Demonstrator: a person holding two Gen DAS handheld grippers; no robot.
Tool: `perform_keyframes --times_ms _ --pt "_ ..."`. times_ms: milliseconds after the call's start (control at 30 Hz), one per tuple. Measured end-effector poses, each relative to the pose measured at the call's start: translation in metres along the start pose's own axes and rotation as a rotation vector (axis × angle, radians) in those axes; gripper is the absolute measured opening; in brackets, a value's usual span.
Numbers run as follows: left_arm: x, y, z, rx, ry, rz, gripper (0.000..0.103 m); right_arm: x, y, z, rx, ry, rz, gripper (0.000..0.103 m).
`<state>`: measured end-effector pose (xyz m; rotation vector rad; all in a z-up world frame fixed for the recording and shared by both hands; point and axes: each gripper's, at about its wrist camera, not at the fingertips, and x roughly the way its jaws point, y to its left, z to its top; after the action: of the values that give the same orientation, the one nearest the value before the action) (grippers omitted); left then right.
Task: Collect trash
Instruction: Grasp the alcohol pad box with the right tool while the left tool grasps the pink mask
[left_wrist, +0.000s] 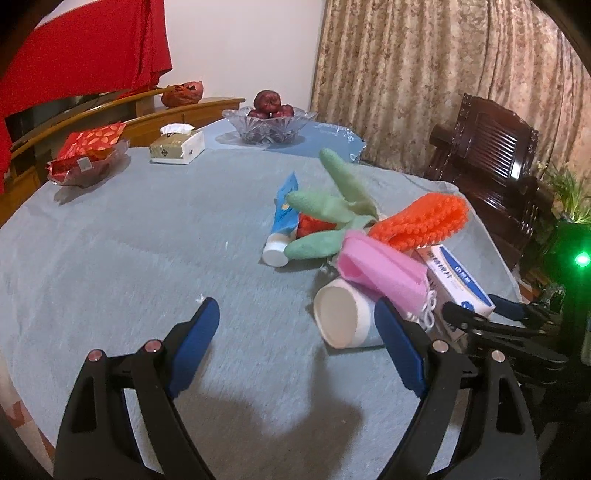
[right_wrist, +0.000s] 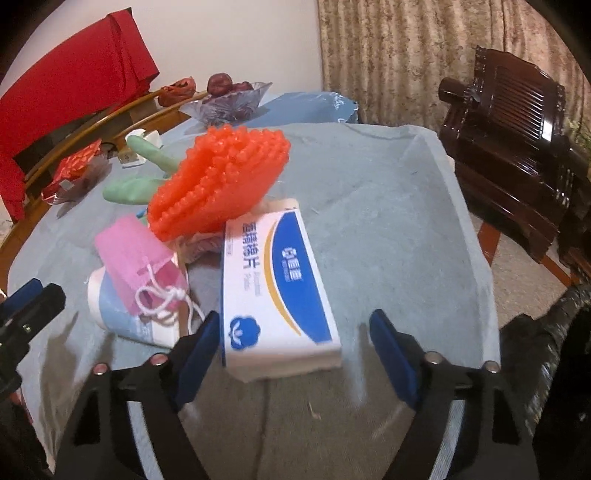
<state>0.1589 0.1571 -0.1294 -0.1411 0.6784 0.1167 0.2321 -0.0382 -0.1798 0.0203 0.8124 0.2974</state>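
While both grippers are held low over the grey-blue tablecloth (left_wrist: 110, 258), nothing is grasped by either. At far left a glass dish of red packets (left_wrist: 86, 155) is seen, with a tissue box (left_wrist: 178, 147) just beside it and a glass fruit bowl (left_wrist: 271, 123) further back. The left gripper (left_wrist: 295, 339) is spread wide, its blue pads apart, with only bare cloth between them; its right finger (left_wrist: 400, 350) is placed just beside the white cup (left_wrist: 341, 319), which is lying on its side; contact cannot be told. The trash pile is found right of centre on the table: a blue-and-white tube (left_wrist: 282, 221), a green glove (left_wrist: 332, 206), a pink pouch (left_wrist: 384, 269) resting on the cup, an orange nubbed scrubber (left_wrist: 421, 219) and a white-and-blue box (left_wrist: 460, 282). The right gripper (right_wrist: 291, 343) is likewise released, jaws wide. The box (right_wrist: 277, 291) is framed between its fingers, its near end lying close against the left pad (right_wrist: 199, 347); a clear gap is left to the other pad. The scrubber (right_wrist: 218, 181) is seen leaning over the box's far end. A dark wooden chair (right_wrist: 517, 147) is noted at far right, before a patterned curtain (right_wrist: 388, 48).
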Motion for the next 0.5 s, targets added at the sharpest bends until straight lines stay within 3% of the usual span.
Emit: perform_keyframes --times_ms 67,200,500 --pt "0.000 -0.004 0.003 0.007 -0.006 -0.007 0.081 0.007 0.000 0.001 -0.006 0.029 0.021 0.060" --pt "0.001 -0.014 0.007 0.018 -0.014 -0.027 0.080 0.007 -0.005 0.000 0.006 0.040 0.034 0.059" --pt "0.012 -0.040 0.012 0.047 -0.011 -0.071 0.078 -0.016 -0.033 -0.002 0.088 0.000 -0.052 0.057"
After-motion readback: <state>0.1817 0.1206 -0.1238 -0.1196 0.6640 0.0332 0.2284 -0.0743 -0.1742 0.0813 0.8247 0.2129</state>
